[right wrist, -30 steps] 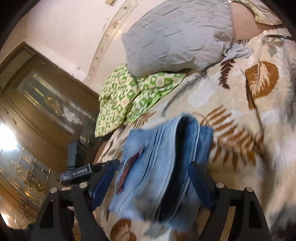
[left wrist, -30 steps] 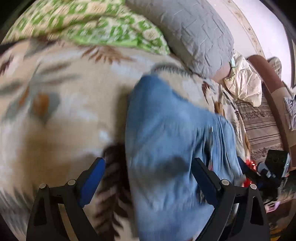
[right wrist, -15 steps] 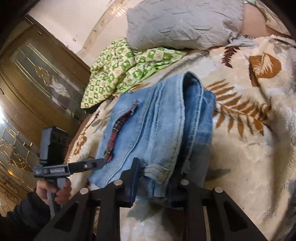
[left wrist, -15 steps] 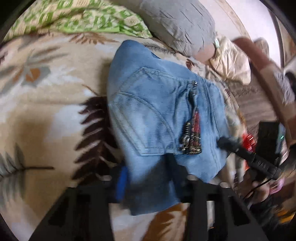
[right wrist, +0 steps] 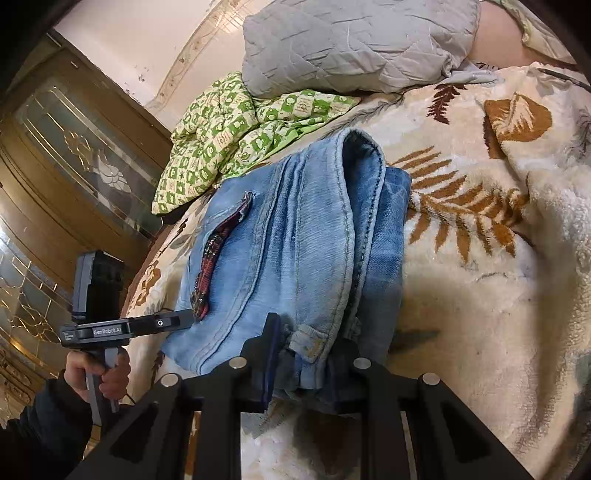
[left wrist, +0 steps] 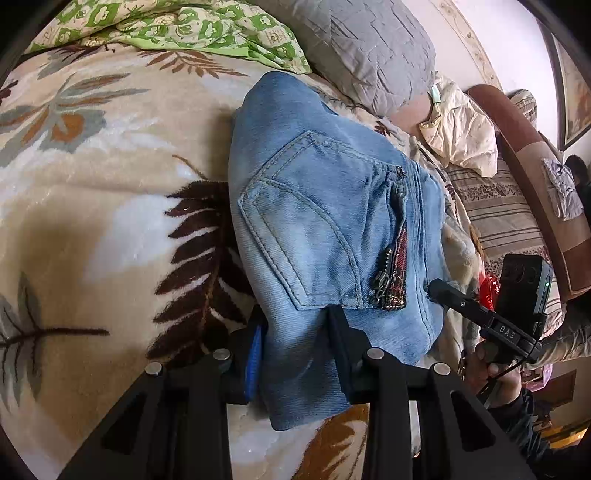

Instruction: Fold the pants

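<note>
Folded light-blue denim pants (left wrist: pixel 314 206) lie on a cream leaf-patterned blanket (left wrist: pixel 110 221), back pocket and zipper trim facing up. My left gripper (left wrist: pixel 295 332) is shut on their near edge, with denim bunched between the pads. In the right wrist view the pants (right wrist: pixel 295 240) show stacked folded layers, and my right gripper (right wrist: pixel 310 343) is shut on the near waistband corner by a belt loop. Each view shows the other gripper from the side, touching the far edge of the pants: the right one (left wrist: pixel 454 299) and the left one (right wrist: pixel 162 323), each held in a hand.
A grey quilted pillow (left wrist: pixel 369 48) and a green checked cloth (left wrist: pixel 184 26) lie beyond the pants. A striped couch cushion (left wrist: pixel 498 210) and a cream garment (left wrist: pixel 461 136) are at the right. A wooden cabinet with glass doors (right wrist: pixel 74 166) stands left of the bed.
Both grippers were open above the pants a second ago. They came down and closed on the near edge. Since half a second ago they have barely moved.
</note>
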A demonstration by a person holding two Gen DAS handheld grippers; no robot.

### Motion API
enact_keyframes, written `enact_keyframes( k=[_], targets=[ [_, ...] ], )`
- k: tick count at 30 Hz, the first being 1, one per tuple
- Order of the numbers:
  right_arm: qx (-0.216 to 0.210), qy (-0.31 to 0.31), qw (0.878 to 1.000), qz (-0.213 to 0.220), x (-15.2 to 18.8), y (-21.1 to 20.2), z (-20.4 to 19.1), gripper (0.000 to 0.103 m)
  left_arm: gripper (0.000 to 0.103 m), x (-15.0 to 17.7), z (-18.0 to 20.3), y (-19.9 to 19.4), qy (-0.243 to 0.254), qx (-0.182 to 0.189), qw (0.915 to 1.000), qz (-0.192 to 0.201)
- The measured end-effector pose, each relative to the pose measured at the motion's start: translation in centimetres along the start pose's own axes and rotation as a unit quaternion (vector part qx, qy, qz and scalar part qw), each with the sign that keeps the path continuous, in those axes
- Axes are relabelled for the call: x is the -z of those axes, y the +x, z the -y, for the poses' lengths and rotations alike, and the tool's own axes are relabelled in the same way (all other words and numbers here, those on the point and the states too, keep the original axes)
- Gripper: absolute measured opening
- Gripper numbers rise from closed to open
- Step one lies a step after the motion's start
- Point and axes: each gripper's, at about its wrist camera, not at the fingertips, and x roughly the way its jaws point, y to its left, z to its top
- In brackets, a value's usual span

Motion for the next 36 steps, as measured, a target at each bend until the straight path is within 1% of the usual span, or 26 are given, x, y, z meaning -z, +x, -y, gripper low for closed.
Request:
enact_keyframes(
  k=[2, 4, 6, 7, 8, 9, 10, 11, 12, 14, 15, 16, 17, 18, 19, 20, 22, 23, 24, 25, 26, 27, 28, 31, 34, 36],
  targets=[
    [0.001, 0.0, 1.0, 0.0, -0.1, 0.0, -0.1, 0.022, 0.043, 0.2, -0.1, -0.5, 0.002, -0.007, 1.0, 0.005],
    [0.0, -0.004, 1.0, 0.005, -0.2, -0.1, -0.4, 0.028, 0.06, 0.5, 0.5, -1.3, 0.01, -0.023, 0.9994, 0.025],
    [-0.01, -0.006, 1.0, 0.014, -0.2, -0.9, -0.8, 0.047, 0.073, 1.2, 1.8, -2.5, 0.036, -0.058, 0.996, 0.059],
    [-0.017, -0.009, 1.0, 0.017, -0.2, -1.6, -1.2, 0.064, 0.086, 1.7, 2.8, -3.3, 0.064, -0.072, 0.9923, 0.077],
    [-0.02, -0.016, 0.999, 0.022, -0.1, -2.2, -1.5, 0.08, 0.091, 2.4, 3.9, -4.0, 0.1, -0.084, 0.9872, 0.091],
    [-0.007, -0.028, 0.999, 0.032, 0.1, -3.1, -2.0, 0.084, 0.094, 2.9, 4.6, -4.4, 0.129, -0.093, 0.9823, 0.099],
    [0.013, -0.049, 0.998, 0.042, 0.4, -3.9, -2.6, 0.086, 0.094, 3.8, 5.8, -4.8, 0.185, -0.114, 0.9701, 0.107],
    [0.033, -0.077, 0.995, 0.045, 0.7, -4.5, -3.2, 0.086, 0.094, 4.2, 6.5, -4.9, 0.218, -0.128, 0.9612, 0.109],
    [0.052, -0.104, 0.992, 0.042, 1.0, -4.8, -3.8, 0.086, 0.094, 5.2, 7.6, -4.8, 0.275, -0.155, 0.9425, 0.111],
    [0.094, -0.157, 0.983, 0.021, 1.8, -4.6, -4.7, 0.086, 0.094, 6.5, 8.9, -4.4, 0.347, -0.192, 0.9112, 0.113],
    [0.106, -0.174, 0.979, 0.011, 2.1, -4.4, -4.9, 0.086, 0.094, 7.3, 9.5, -3.7, 0.391, -0.223, 0.886, 0.11],
    [0.115, -0.187, 0.976, 0.002, 2.3, -4.1, -5.1, 0.086, 0.094, 7.7, 9.8, -3.3, 0.417, -0.246, 0.8679, 0.11],
    [0.125, -0.197, 0.972, -0.006, 2.4, -3.6, -5.1, 0.086, 0.094, 8.2, 10.1, -2.5, 0.446, -0.273, 0.8452, 0.111],
    [0.141, -0.208, 0.968, -0.017, 2.5, -3.0, -5.0, 0.086, 0.094, 8.3, 10.1, -1.9, 0.465, -0.291, 0.8286, 0.11],
    [0.149, -0.21, 0.966, -0.025, 2.5, -2.5, -4.9, 0.086, 0.094, 8.2, 10.0, -1.4, 0.475, -0.303, 0.8187, 0.11],
    [0.153, -0.208, 0.966, -0.031, 2.3, -2.0, -4.6, 0.085, 0.094, 8.0, 10.2, -0.9, 0.481, -0.31, 0.8129, 0.107],
    [0.132, -0.18, 0.974, -0.047, 1.9, -1.2, -3.5, 0.085, 0.092, 7.7, 9.9, 0.0, 0.492, -0.325, 0.8011, 0.101],
    [0.125, -0.164, 0.977, -0.053, 1.7, -0.9, -2.9, 0.079, 0.09, 7.7, 9.8, 0.3, 0.496, -0.33, 0.7972, 0.097],
    [0.121, -0.153, 0.979, -0.058, 1.5, -0.5, -2.4, 0.072, 0.077, 7.6, 9.5, 0.8, 0.503, -0.336, 0.7915, 0.09],
    [0.118, -0.148, 0.98, -0.06, 1.4, -0.3, -2.0, 0.061, 0.065, 7.4, 9.4, 1.0, 0.503, -0.332, 0.794, 0.08],
    [0.106, -0.141, 0.983, -0.059, 1.3, -0.2, -1.7, 0.052, 0.058, 7.3, 9.3, 1.1, 0.5, -0.322, 0.8002, 0.074],
    [0.1, -0.135, 0.984, -0.056, 1.3, -0.3, -1.6, 0.044, 0.046, 7.0, 9.3, 1.3, 0.496, -0.312, 0.8076, 0.065],
    [0.1, -0.137, 0.984, -0.057, 1.3, -0.3, -1.7, 0.04, 0.041, 7.0, 9.4, 1.5, 0.498, -0.312, 0.8069, 0.062],
    [0.113, -0.151, 0.981, -0.055, 1.5, -0.4, -2.4, 0.034, 0.024, 7.6, 9.9, 1.9, 0.51, -0.31, 0.8005, 0.055],
    [0.106, -0.145, 0.983, -0.049, 1.4, -1.0, -2.6, 0.027, 0.011, 7.9, 10.2, 1.1, 0.507, -0.291, 0.8093, 0.053],
    [0.101, -0.142, 0.984, -0.041, 1.6, -2.0, -2.7, 0.023, 0.006, 8.4, 10.4, 0.6, 0.511, -0.287, 0.809, 0.049]
  ],
)
